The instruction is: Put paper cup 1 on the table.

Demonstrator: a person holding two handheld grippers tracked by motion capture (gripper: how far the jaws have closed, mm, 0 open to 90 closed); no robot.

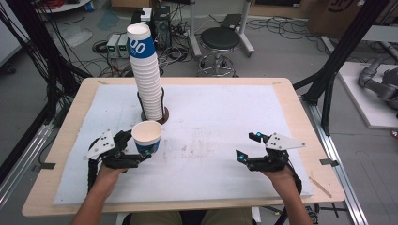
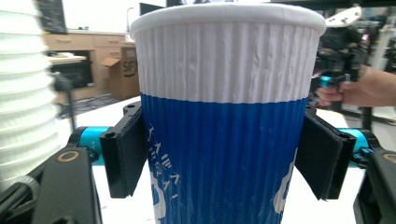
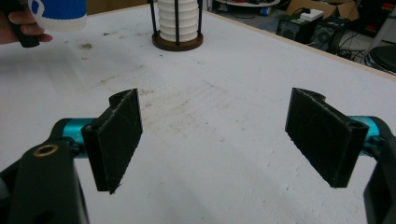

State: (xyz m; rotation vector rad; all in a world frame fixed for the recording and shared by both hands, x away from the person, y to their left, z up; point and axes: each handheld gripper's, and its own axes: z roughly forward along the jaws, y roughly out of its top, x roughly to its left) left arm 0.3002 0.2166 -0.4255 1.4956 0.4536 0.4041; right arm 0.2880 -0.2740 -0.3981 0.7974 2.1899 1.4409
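My left tongs (image 1: 141, 157) grip a paper cup (image 1: 147, 136) lower left; right tongs (image 1: 248, 146) gape empty; next, set it on the counter (image 1: 225, 117).

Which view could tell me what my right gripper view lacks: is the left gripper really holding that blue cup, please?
Observer: Yes, the left gripper has the cup between its jaws, both pads against the blue band.
Operator: Thank you. Is the cup upright?
Observer: Yes, upright, with its open mouth up in the high view.
Operator: And how tall is the stack behind it?
Observer: The stack towers well above the cup, its top cup blue-banded too.
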